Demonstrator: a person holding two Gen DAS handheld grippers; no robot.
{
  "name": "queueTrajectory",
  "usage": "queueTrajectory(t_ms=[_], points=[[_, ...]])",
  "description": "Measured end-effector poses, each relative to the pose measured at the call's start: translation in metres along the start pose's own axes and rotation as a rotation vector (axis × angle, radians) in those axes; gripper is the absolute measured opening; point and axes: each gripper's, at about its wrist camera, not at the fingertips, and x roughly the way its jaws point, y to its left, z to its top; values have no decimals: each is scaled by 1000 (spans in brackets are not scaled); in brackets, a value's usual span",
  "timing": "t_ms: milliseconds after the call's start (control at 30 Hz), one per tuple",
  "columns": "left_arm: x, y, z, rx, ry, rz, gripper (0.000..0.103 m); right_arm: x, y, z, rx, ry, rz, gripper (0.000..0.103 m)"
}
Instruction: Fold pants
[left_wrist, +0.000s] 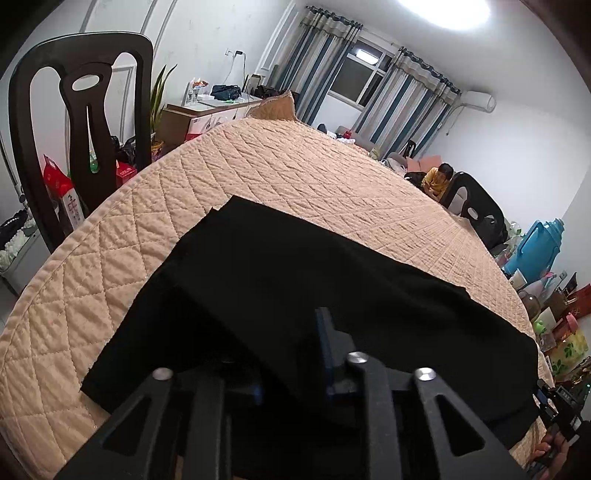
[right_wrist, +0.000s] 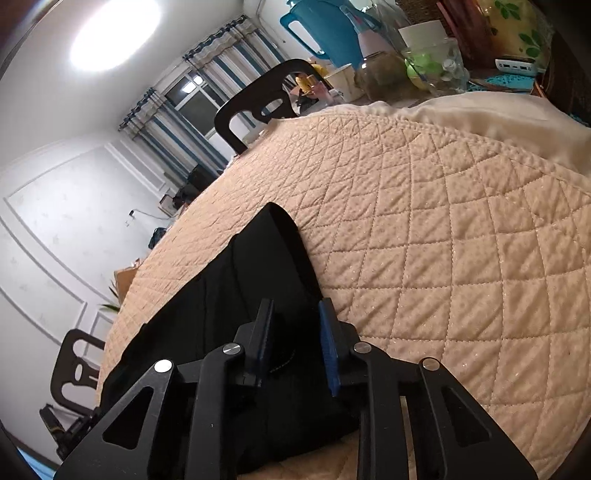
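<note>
Here the left wrist view shows the black pants (left_wrist: 295, 280) as a flat folded slab across the lower middle of the frame on the quilted beige cover (left_wrist: 314, 173) of the bench. A dark chair (left_wrist: 85, 122) stands at upper left, a seated person in yellow (left_wrist: 439, 181) at centre right and a blue jug (left_wrist: 535, 243) at the right edge. The left gripper (left_wrist: 291, 354) points down at the cloth from the bottom of the frame. Its jaws are nearly closed, and black fabric lies over the left one, so a pinch on the pants looks likely. At lower right a hand (left_wrist: 554, 450) holds the other tool.

The right wrist view shows the pants (right_wrist: 258, 266) narrowing to a point at centre frame, with quilting to the right. The right gripper (right_wrist: 295, 343) tilts down, its jaws partly open around a raised fold, with gaps visible.
</note>
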Motion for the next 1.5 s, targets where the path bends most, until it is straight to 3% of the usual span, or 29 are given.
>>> queueTrajectory(t_ms=[67,133,400,533,700,833,1000,1167,1233,1367,1433,1500], points=[[0,-1,1,6,1,8,9,3,-2,1,-5,2,-7,20],[-2,-5,3,27,-15,19,5,0,0,4,-14,-11,1,8],[-49,-6,17,21,-128,-55,4,-72,37,10,-70,-150,158,5],[-62,6,7,16,-135,-45,4,-83,32,0,-69,-142,122,5],[-35,23,-10,13,-35,-7,4,-43,-12,-13,19,-5,9,5],[-28,25,-16,19,-4,12,5,-41,-18,-16,18,3,-9,9],[-53,31,-3,-2,-84,79,12,-64,4,-12,-103,-107,-92,10],[-69,30,6,-5,-171,176,14,-59,39,-15,-233,-131,-35,16],[-66,28,8,11,-160,150,14,-44,53,-18,-292,-95,-32,16],[-46,15,15,92,-113,102,24,-6,70,-19,-375,11,-50,16],[-32,10,23,124,-91,111,25,1,75,-20,-396,25,-44,16],[-15,10,34,163,-56,118,39,5,80,-19,-400,31,-24,16]])
